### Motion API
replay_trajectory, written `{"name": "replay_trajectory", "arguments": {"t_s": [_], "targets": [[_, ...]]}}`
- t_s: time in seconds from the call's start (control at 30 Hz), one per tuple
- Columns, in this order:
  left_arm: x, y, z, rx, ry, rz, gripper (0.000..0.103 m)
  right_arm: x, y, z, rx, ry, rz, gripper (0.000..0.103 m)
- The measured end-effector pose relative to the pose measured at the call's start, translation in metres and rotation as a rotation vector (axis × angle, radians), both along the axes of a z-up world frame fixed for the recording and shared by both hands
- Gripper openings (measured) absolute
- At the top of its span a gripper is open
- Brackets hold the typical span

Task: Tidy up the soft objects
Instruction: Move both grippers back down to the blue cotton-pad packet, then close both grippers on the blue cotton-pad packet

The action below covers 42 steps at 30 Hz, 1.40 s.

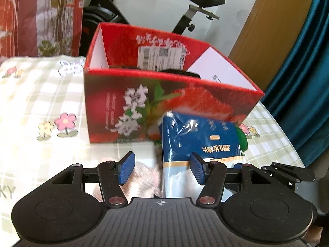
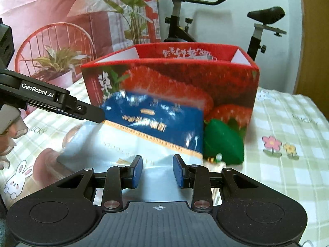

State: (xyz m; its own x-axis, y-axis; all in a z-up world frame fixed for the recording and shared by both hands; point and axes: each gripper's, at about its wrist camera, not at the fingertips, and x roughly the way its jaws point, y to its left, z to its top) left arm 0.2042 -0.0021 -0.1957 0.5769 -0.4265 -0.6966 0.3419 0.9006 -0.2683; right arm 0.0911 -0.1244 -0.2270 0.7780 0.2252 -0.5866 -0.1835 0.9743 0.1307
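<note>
blue packet (image 2: 152, 127) lying flat, long axis toward red box (image 2: 226, 86)

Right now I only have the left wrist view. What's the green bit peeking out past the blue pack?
Observer: A green soft object. It lies beside the blue pack, in front of the red box.
Operator: Where's the right tool?
Observer: The right tool is at the pack's pale end, jaws open, nothing clamped.
Operator: Is my left tool on the pack?
Observer: From the right wrist view, one finger of the left tool reaches the pack's blue edge. I can't tell if it touches.
</note>
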Motion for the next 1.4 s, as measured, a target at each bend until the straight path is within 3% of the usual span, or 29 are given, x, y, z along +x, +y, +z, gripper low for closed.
{"name": "replay_trajectory", "arguments": {"t_s": [0.2, 0.27, 0.33, 0.4, 0.57, 0.7, 1.17, 1.27, 1.4], "targets": [[-0.002, -0.008, -0.011, -0.04, 0.031, -0.035, 0.057, -0.003, -0.004, -0.005, 0.031, 0.007, -0.003, 0.031], [-0.005, -0.012, -0.011, -0.037, 0.018, -0.059, 0.028, -0.003, -0.006, -0.004, 0.034, 0.006, -0.001, 0.031], [-0.011, -0.015, -0.007, -0.018, -0.012, -0.07, 0.018, -0.003, -0.006, -0.004, 0.043, 0.005, -0.004, 0.031], [-0.018, -0.016, -0.004, -0.003, -0.035, -0.078, 0.017, -0.006, -0.008, -0.001, 0.064, -0.007, -0.012, 0.032], [-0.032, -0.006, -0.014, -0.054, 0.009, -0.053, 0.017, -0.015, -0.017, 0.008, 0.098, -0.086, -0.057, 0.032], [-0.041, -0.006, -0.018, -0.034, -0.03, -0.06, 0.018, -0.016, -0.023, 0.009, 0.104, -0.13, -0.099, 0.039], [-0.039, 0.008, -0.034, -0.096, -0.008, -0.013, 0.029, -0.012, -0.028, -0.017, 0.14, -0.08, -0.098, 0.044], [-0.04, 0.011, -0.035, -0.098, -0.008, -0.013, 0.029, -0.012, -0.031, -0.016, 0.159, -0.083, -0.094, 0.043], [-0.04, 0.012, -0.037, -0.101, -0.001, 0.0, 0.029, -0.014, -0.036, -0.015, 0.201, -0.091, -0.085, 0.032]]}}
